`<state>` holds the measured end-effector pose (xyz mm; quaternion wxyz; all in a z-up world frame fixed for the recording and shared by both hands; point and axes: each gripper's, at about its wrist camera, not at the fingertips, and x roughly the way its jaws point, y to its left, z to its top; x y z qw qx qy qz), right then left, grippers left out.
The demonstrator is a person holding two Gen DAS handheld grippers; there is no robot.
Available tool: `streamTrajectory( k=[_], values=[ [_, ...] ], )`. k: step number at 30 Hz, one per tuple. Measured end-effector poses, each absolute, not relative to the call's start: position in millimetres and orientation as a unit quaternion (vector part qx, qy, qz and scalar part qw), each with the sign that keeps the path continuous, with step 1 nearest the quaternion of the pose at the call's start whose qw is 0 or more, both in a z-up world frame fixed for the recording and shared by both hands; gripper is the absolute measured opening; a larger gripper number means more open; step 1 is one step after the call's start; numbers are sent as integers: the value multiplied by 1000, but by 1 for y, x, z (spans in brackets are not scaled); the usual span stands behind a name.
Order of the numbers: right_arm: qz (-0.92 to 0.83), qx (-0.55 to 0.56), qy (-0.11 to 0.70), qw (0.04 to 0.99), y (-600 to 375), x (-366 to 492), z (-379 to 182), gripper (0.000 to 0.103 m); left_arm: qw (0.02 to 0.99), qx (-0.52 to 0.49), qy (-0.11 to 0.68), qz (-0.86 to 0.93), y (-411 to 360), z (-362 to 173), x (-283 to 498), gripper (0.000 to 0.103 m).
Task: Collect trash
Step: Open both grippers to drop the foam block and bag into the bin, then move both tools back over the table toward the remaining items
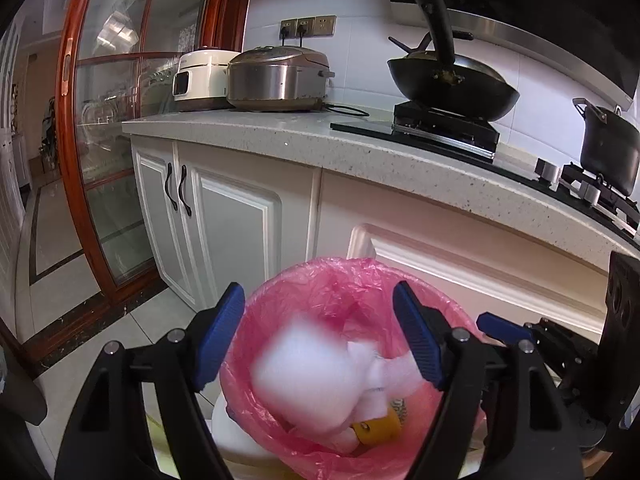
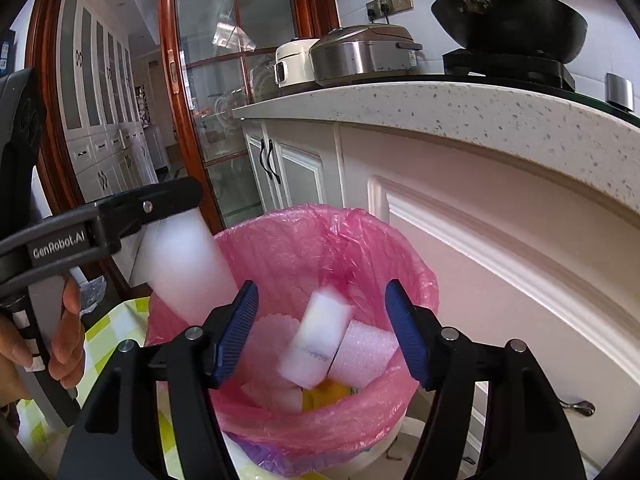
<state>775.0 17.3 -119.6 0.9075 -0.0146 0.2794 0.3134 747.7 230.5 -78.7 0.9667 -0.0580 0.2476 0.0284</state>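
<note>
A bin lined with a pink bag point(image 1: 344, 292) point(image 2: 320, 236) stands by the kitchen cabinets. My left gripper point(image 1: 320, 340) is open above it, and a blurred white foam piece point(image 1: 304, 372) is in the air between its fingers. In the right wrist view a long white foam block point(image 2: 188, 264) hangs over the bin's left rim under the left gripper's arm point(image 2: 100, 224). My right gripper point(image 2: 322, 332) is open above the bin, with a blurred white piece point(image 2: 316, 344) falling between its fingers. White foam point(image 2: 364, 354) and a yellow item point(image 1: 378, 428) lie inside.
A stone counter point(image 1: 320, 148) runs above white cabinets point(image 1: 236, 224), with two rice cookers point(image 1: 276, 78), a wok point(image 1: 452, 80) and a pot point(image 1: 608, 148). A glass door with a red wood frame point(image 1: 100, 140) is at left. A green checked cloth point(image 2: 112, 328) lies beside the bin.
</note>
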Motion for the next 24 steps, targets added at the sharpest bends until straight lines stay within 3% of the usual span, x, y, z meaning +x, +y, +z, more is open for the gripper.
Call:
streamTrajectory(
  k=[6,11,17,24],
  values=[
    [321,-31,266,909,-1,736,-100,63,969,-61,235,35,226,-56,722,75],
    [322,-20,257,911,-39,676,-69,65,971,-67,222,49,221,-31,670,81],
    [300,-28,234,924,-68,591,-43,75,976,-54,198,78,191,-5,570,98],
    [272,0,257,928,-99,504,-48,79,976,-25,196,87,150,-10,452,98]
  ],
)
